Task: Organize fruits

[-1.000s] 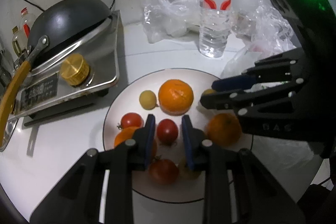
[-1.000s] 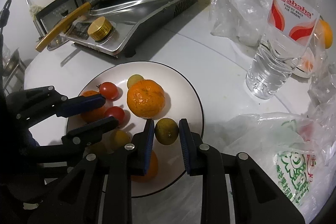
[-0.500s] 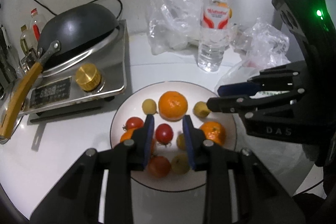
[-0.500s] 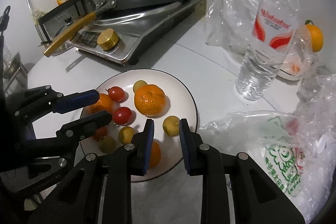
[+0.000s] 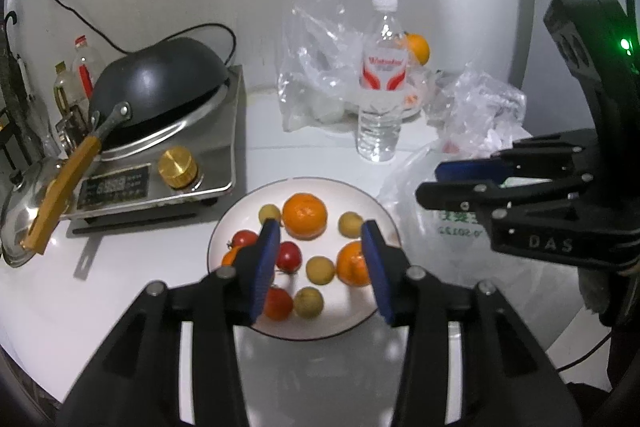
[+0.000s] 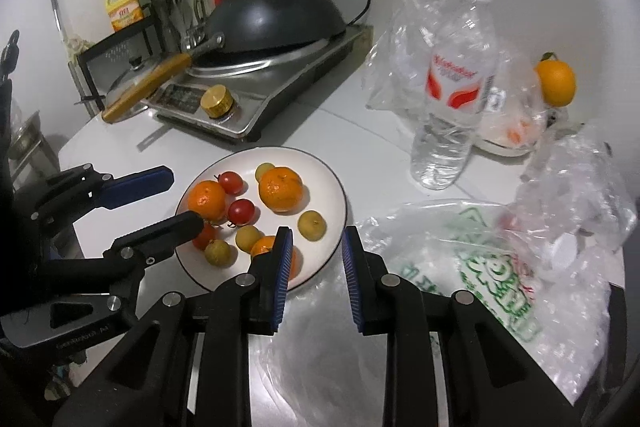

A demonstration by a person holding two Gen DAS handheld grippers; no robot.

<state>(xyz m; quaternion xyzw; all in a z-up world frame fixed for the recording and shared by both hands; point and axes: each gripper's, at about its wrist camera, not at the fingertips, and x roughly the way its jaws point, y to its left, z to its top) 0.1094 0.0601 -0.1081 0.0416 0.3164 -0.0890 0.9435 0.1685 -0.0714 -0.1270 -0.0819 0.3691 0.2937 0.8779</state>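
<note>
A white plate (image 5: 384,215) (image 6: 332,187) on the white table holds several fruits: a large orange (image 5: 305,215) (image 6: 281,189), smaller oranges (image 5: 352,269) (image 6: 207,199), red tomatoes (image 5: 289,255) (image 6: 241,211) and small yellow-green fruits (image 5: 320,269) (image 6: 312,225). My left gripper (image 5: 320,259) is open and empty, raised above the plate's near side. My right gripper (image 6: 316,259) is open and empty, above the plate's right near rim. Each gripper shows in the other's view: the right one (image 5: 452,183), the left one (image 6: 180,199).
An induction cooker (image 5: 160,163) (image 6: 256,99) with a black wok (image 5: 160,79) stands left of the plate. A water bottle (image 5: 382,87) (image 6: 456,87), clear plastic bags (image 5: 316,67) (image 6: 480,267) and another orange (image 5: 418,49) (image 6: 555,83) lie behind and right.
Both grippers have pulled back and up from the plate, and both have opened wider. The fruits on the plate have not moved.
</note>
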